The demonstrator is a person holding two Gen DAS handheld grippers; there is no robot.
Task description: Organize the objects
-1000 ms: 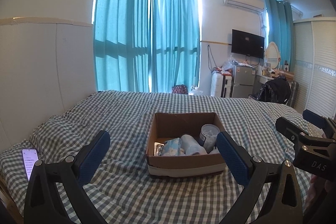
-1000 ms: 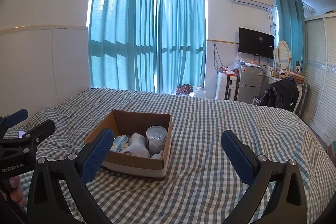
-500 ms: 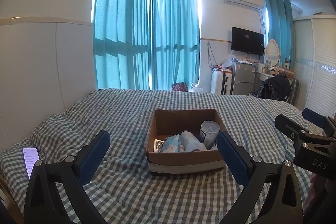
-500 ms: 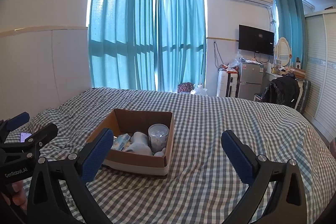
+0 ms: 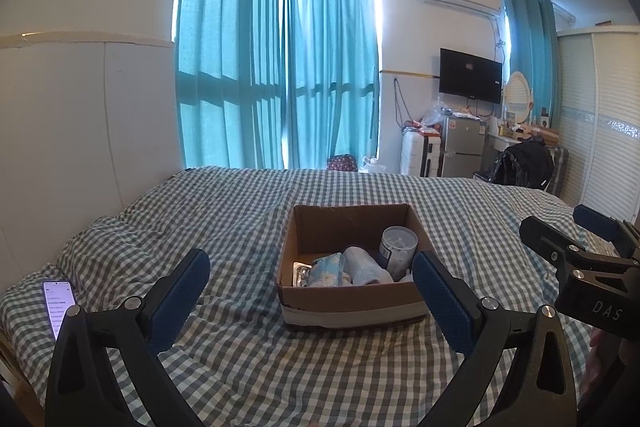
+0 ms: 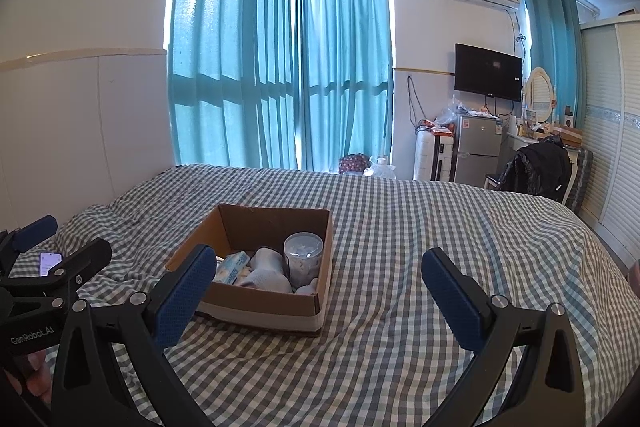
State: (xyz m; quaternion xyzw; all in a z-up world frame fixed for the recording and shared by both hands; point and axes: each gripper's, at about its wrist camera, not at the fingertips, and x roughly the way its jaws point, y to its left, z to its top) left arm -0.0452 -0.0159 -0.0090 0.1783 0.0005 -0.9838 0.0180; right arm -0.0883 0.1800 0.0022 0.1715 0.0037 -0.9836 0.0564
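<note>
Ahead of both grippers: cardboard box (image 5: 352, 303) holds jar (image 5: 397, 247), tissue pack (image 5: 328, 269). Left gripper (image 5: 308, 291), right gripper (image 6: 318, 287) spread, empty. Fits unpacking or packing finished.

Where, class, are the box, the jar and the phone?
box (image 5: 352, 309), left wrist view, on its taped front wall.
jar (image 6: 303, 259), right wrist view, on its clear side below the lid.
phone (image 5: 59, 303), left wrist view, on its lit screen.
</note>
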